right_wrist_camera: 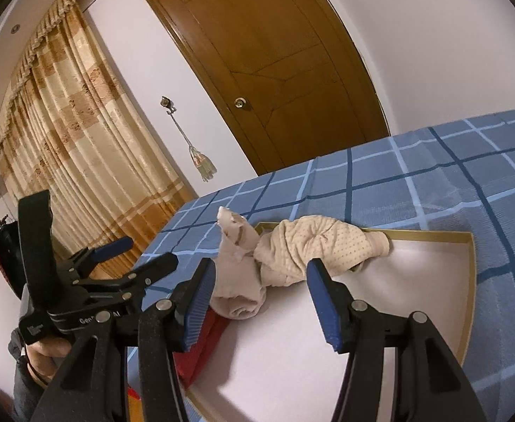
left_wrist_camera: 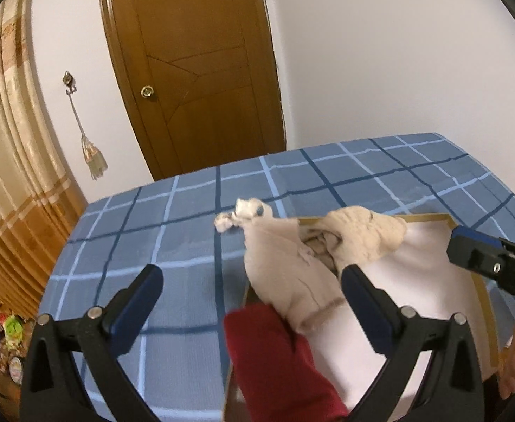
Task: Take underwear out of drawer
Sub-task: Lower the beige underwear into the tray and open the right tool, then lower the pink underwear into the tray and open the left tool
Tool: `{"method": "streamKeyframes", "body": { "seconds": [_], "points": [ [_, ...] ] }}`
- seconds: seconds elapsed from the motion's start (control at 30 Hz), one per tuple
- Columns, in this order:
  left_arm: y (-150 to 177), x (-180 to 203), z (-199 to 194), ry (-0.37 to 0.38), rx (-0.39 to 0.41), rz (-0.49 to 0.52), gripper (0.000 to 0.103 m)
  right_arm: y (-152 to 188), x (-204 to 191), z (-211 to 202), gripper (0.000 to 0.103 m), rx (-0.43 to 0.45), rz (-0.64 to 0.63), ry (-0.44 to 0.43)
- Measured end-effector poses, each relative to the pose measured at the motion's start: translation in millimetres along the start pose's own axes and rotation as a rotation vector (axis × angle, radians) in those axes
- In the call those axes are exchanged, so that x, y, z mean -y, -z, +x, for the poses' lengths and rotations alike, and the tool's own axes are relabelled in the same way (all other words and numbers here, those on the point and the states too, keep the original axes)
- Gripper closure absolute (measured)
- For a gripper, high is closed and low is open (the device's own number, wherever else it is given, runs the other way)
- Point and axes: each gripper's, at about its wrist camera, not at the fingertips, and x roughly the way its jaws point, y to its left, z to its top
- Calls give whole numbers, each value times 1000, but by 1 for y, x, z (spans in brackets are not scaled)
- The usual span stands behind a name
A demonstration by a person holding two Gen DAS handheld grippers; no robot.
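A shallow drawer (left_wrist_camera: pixel 482 292) (right_wrist_camera: pixel 470 281) with a white floor and gold rim lies on the blue plaid bed. Beige underwear (left_wrist_camera: pixel 285 263) (right_wrist_camera: pixel 306 246) is bunched over its far left corner, one twisted end hanging out onto the bedspread. A dark red garment (left_wrist_camera: pixel 275 358) (right_wrist_camera: pixel 201 348) lies over the drawer's near left edge. My left gripper (left_wrist_camera: pixel 252 281) is open, its jaws either side of the beige cloth and the red garment. My right gripper (right_wrist_camera: pixel 261 290) is open above the drawer, just short of the beige pile; it also shows in the left wrist view (left_wrist_camera: pixel 485 260).
The bed (left_wrist_camera: pixel 152 246) (right_wrist_camera: pixel 433 183) has a blue plaid cover. A wooden door (left_wrist_camera: pixel 194 70) (right_wrist_camera: pixel 285 70) stands behind it. Tan curtains (left_wrist_camera: pixel 7 176) (right_wrist_camera: pixel 81 140) hang at left, with a tassel (left_wrist_camera: pixel 94 161) (right_wrist_camera: pixel 204 165) on the wall.
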Motion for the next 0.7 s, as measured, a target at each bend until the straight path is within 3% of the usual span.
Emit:
{"method": "streamKeyframes", "body": {
  "seconds": [0.33,0.6,0.7],
  "points": [
    [42,7,-21,-7,-32,-30,0,26,-21,-21,46,12,-74,7],
    [65,15,20,-65,-201,-46,1,49,-20,-24,46,-3,-108,22],
    [70,12,36,-61,-244,-70,13,49,-16,-25,46,-9,-103,30]
  ]
}}
